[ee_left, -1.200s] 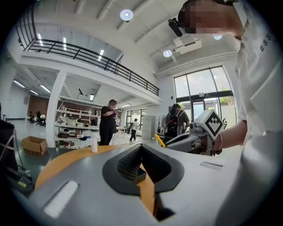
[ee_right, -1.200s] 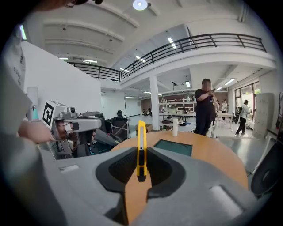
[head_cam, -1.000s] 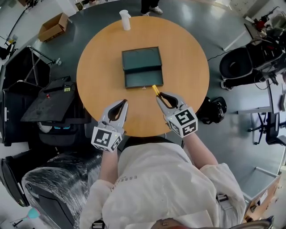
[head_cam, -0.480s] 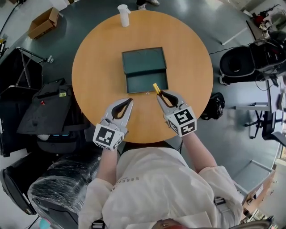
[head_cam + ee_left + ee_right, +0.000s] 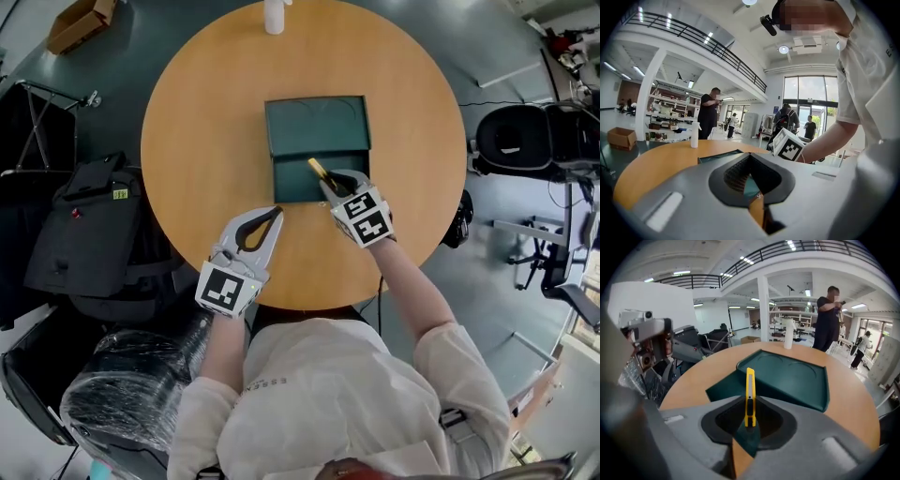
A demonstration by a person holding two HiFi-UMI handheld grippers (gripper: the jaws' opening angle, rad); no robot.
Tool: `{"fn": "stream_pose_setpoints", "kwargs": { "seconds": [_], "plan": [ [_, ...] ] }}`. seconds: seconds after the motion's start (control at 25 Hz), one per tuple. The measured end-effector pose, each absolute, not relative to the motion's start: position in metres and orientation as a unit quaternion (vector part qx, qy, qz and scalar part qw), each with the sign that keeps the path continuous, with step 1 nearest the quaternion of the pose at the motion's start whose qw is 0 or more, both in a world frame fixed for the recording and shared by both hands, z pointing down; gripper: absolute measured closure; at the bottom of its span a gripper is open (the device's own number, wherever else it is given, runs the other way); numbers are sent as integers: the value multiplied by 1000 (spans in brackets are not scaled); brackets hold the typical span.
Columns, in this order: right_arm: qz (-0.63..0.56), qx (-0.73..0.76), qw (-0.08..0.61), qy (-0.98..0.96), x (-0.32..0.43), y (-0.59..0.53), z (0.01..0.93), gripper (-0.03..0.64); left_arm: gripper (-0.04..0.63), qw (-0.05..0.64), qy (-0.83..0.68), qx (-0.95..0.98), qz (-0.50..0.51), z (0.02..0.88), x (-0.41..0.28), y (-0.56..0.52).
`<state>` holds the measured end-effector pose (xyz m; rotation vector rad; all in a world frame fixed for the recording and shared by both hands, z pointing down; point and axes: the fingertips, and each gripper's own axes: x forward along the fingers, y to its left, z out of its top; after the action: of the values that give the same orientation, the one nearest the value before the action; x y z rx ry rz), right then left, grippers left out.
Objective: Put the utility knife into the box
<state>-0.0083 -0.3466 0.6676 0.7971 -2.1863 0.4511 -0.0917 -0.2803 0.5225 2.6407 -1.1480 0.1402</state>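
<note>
A dark green box [image 5: 317, 125] lies open in the middle of the round wooden table [image 5: 187, 141], its hinged lid lying flat on the far side and its tray [image 5: 292, 180] on the near side. My right gripper [image 5: 333, 183] is shut on a yellow utility knife [image 5: 319, 172], which points forward over the tray's near right part. In the right gripper view the knife [image 5: 749, 380] sticks out from the right gripper [image 5: 750, 403] above the box [image 5: 787, 376]. My left gripper [image 5: 277, 214] hovers near the box's front left corner, shut and empty; its view shows the box [image 5: 719, 157] ahead.
A white spray bottle [image 5: 274, 17] stands at the table's far edge. Black cases and a wrapped chair [image 5: 80, 225] crowd the floor on the left, an office chair [image 5: 516, 141] sits on the right, and a cardboard box [image 5: 75, 23] lies far left. People stand in the background [image 5: 827, 317].
My right gripper has moved forward and down with the knife, from the table's near side to over the box's tray. The left gripper has edged forward toward the box.
</note>
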Motion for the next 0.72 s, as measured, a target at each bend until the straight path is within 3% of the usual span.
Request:
{"fn": "stream_pose_setpoints", "kwargs": {
  "seconds": [0.28, 0.64, 0.72],
  "plan": [
    [188, 290, 439, -830, -10, -362, 716, 560, 578, 186, -408, 893, 36, 538, -96, -292],
    [194, 272, 491, -805, -7, -361, 746, 558, 578, 192, -402, 894, 48, 546, -89, -288],
    [205, 280, 476, -808, -9, -362, 739, 526, 578, 190, -404, 893, 49, 543, -88, -288]
  ]
}}
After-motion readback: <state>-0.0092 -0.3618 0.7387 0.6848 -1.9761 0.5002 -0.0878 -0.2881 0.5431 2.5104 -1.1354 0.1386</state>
